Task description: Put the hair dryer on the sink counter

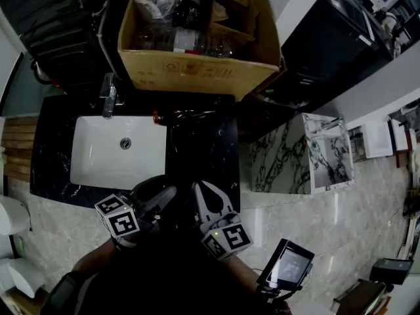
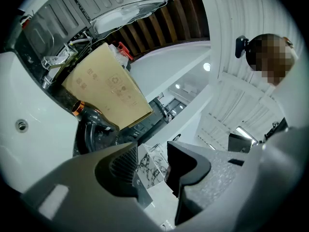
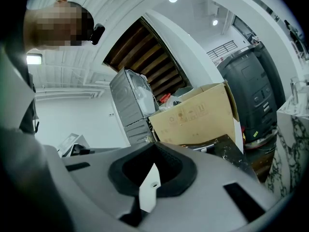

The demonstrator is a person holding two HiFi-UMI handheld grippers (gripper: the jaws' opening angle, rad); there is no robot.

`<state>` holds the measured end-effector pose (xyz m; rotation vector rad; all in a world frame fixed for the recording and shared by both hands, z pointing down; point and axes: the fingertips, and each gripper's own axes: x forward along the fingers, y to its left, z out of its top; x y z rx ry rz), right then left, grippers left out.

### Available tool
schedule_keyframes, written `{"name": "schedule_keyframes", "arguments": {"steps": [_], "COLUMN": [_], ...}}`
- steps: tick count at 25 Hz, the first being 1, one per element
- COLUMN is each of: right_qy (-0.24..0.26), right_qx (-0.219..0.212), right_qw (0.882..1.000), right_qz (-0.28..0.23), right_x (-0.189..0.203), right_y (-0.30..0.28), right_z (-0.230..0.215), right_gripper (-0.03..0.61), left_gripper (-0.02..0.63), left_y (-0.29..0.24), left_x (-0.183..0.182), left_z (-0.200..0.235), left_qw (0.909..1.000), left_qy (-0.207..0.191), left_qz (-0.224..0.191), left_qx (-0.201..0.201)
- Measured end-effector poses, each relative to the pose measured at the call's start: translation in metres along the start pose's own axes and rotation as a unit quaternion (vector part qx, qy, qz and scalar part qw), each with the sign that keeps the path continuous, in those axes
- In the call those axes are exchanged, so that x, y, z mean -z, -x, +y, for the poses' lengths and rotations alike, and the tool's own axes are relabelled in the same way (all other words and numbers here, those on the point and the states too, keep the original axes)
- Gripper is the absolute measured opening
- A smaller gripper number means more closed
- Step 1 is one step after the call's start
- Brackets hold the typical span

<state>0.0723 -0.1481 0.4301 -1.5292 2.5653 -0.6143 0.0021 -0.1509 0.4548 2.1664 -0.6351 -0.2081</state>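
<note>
While the hair dryer (image 1: 187,115) lies on the black sink counter (image 1: 207,156), just beside the white basin (image 1: 92,156) and in front of a cardboard box (image 1: 197,69), the left gripper (image 2: 154,164) hangs spread and empty at the counter's near edge, the right gripper (image 3: 152,173) pressed together on nothing.

Open over the sink counter's (image 1: 203,151) bare right half, beside the white basin (image 1: 98,157). Hemmed along the rear edge by overhanging cardboard box (image 1: 197,71) and faucet (image 1: 109,101).
</note>
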Motion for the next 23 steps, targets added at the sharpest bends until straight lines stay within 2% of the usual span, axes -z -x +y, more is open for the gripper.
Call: {"name": "schedule_keyframes", "arguments": {"steps": [23], "right_qy": [0.001], "right_qx": [-0.002], "right_qw": [1.000], "right_qz": [0.010], "right_x": [0.004], "right_y": [-0.012], "right_z": [-0.001], "right_gripper": [-0.005], "left_gripper": [0.192], "left_y": [0.000], "left_x": [-0.006], "left_z": [0.010], "left_qw": [1.0000], "left_qy": [0.001], "left_qz": [-0.003], "left_qx": [-0.004]}}
